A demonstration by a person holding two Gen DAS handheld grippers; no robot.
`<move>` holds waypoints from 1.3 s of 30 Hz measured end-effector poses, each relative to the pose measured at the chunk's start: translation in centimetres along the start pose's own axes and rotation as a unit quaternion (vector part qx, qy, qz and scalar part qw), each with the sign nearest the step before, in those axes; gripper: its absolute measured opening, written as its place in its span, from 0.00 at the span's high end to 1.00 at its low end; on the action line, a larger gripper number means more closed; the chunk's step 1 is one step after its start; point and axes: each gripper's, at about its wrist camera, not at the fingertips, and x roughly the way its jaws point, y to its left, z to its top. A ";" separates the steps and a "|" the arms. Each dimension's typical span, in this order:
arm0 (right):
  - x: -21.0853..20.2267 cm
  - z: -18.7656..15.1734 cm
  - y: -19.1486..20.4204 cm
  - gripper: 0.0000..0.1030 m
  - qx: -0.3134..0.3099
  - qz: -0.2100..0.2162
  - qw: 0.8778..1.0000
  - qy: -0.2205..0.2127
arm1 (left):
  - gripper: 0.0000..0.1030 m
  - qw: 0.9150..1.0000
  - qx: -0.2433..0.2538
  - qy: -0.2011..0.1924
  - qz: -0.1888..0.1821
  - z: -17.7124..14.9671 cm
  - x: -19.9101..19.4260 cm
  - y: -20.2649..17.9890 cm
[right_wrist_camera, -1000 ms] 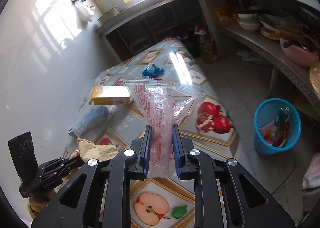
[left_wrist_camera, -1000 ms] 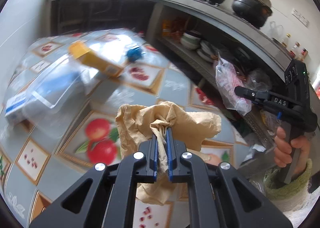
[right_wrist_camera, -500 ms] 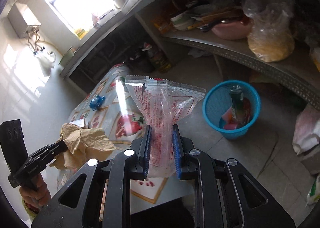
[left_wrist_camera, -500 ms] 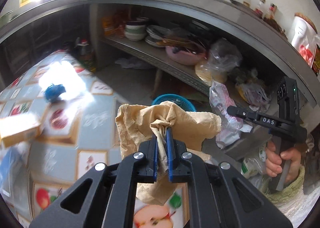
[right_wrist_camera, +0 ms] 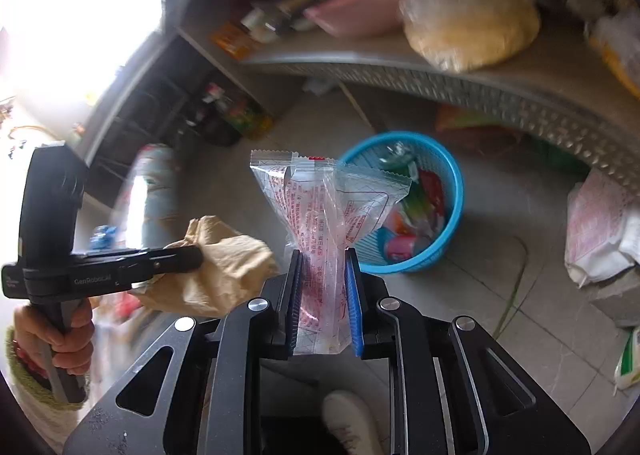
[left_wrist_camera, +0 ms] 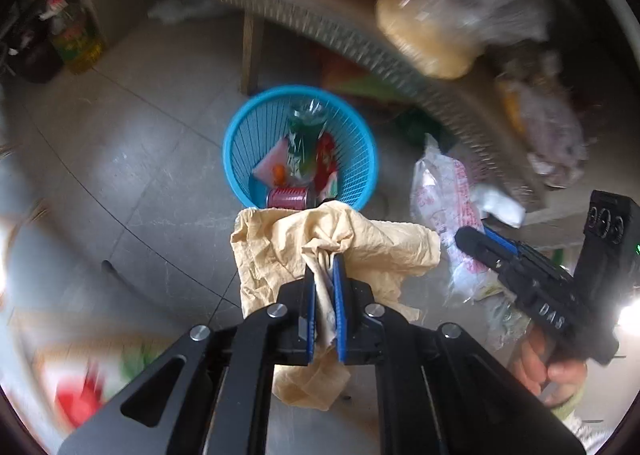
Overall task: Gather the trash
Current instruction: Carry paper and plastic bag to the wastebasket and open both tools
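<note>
My left gripper (left_wrist_camera: 325, 269) is shut on a crumpled tan paper (left_wrist_camera: 320, 239), which hangs just in front of a blue mesh trash basket (left_wrist_camera: 240, 143) on the floor. That basket holds a can, a green bottle and wrappers. My right gripper (right_wrist_camera: 322, 259) is shut on a clear plastic bag with red print (right_wrist_camera: 320, 199), held upright left of the same basket (right_wrist_camera: 452, 183). The right wrist view shows the left gripper (right_wrist_camera: 196, 253) and its tan paper (right_wrist_camera: 224, 267) at lower left. The right gripper (left_wrist_camera: 464, 241) with its printed bag (left_wrist_camera: 444, 191) appears at the right of the left wrist view.
A metal shelf (left_wrist_camera: 320, 23) runs behind the basket, loaded with a pink basin and a bag of yellow grain (left_wrist_camera: 432, 35). A white printed sack (right_wrist_camera: 600, 231) lies on the tiled floor at right. Bottles (left_wrist_camera: 76, 39) stand at far left. A shoe (right_wrist_camera: 352, 423) shows below my right gripper.
Both grippers swung away from the fruit-print table and tilted down toward the floor. The blue basket now sits much closer and nearly centred. Both holds are unchanged.
</note>
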 end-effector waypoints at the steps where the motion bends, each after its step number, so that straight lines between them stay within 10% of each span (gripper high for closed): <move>1: 1.5 0.5 -0.4 0.82 0.003 -0.006 1.000 0.010 | 0.92 1.000 -0.007 0.012 -0.002 1.0 1.2 0.4; 9: 11.1 3.1 -2.6 0.81 0.010 -0.062 0.996 0.059 | 0.90 0.995 -0.061 0.064 0.036 8.1 10.9 2.7; 14: 13.6 3.6 -3.6 0.80 0.008 -0.098 0.993 0.060 | 0.49 0.989 -0.094 0.062 0.094 10.1 14.1 3.8; 19: 13.6 3.8 -4.6 0.80 0.012 -0.106 0.993 0.049 | 0.39 0.989 -0.116 0.040 0.085 10.7 14.0 4.0; 26: 16.0 5.2 -1.9 0.74 -0.039 -0.071 0.995 0.055 | 0.38 0.992 -0.107 -0.007 0.062 10.4 9.0 3.3; 30: 18.6 5.1 -0.3 0.40 -0.079 -0.069 0.991 0.077 | 0.36 0.994 -0.094 -0.049 0.042 9.0 3.8 2.9; 39: 12.3 2.7 -1.0 0.39 -0.047 -0.031 0.998 0.031 | 0.28 0.974 -0.137 -0.156 -0.086 -2.3 -11.3 4.6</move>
